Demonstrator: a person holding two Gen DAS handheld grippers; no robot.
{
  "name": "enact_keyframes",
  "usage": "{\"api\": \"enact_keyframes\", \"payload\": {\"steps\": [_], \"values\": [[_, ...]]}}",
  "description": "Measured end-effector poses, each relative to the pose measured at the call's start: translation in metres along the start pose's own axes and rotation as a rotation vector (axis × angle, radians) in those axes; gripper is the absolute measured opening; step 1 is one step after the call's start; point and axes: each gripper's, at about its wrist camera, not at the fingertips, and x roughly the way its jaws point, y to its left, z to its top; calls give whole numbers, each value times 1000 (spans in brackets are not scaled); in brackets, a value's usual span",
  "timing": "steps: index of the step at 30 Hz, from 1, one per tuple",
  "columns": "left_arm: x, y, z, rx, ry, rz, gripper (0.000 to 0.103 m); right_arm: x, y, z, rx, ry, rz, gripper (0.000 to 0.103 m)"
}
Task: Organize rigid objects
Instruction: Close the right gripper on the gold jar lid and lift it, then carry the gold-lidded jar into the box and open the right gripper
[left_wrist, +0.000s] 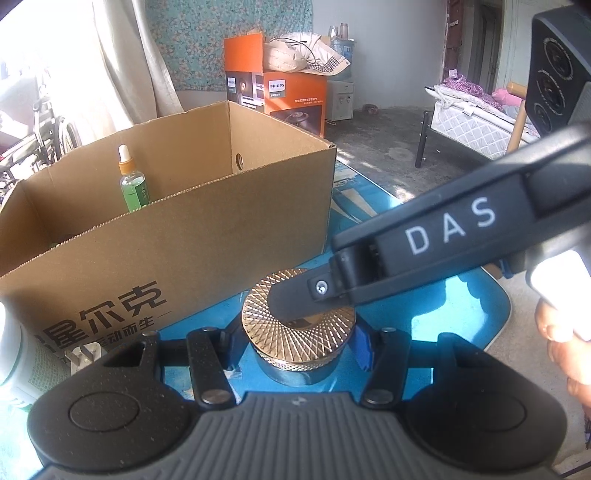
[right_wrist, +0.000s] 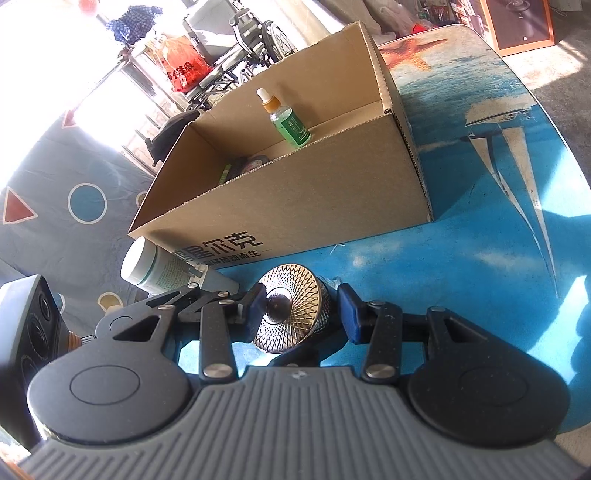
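Between the two pairs of tongs we hold one round jar with a gold, ribbed lid, just above the blue printed bench. Our left tongs are clamped on the sides of the jar. Our right tongs are clamped on it from another direction: one finger lies across the top of the lid, the other is near the jar's base. Behind the jar stands an open cardboard box. Inside it a green dropper bottle stands upright, and dark items lie on its floor. A white bottle lies on its side, touching the box.
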Motion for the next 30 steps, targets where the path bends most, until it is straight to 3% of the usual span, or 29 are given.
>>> {"api": "enact_keyframes", "payload": {"steps": [10, 19, 26, 30], "values": [[-49, 9, 20, 0, -119, 36, 57, -37, 44, 10, -90, -97, 22, 42], [-61, 35, 79, -27, -195, 62, 57, -54, 79, 71, -203, -173, 37, 42], [-17, 65, 131, -95, -132, 49, 57, -26, 75, 146, -242, -129, 7, 44], [28, 98, 153, -210, -48, 3, 57, 15, 63, 189, -277, -55, -45, 49]]}}
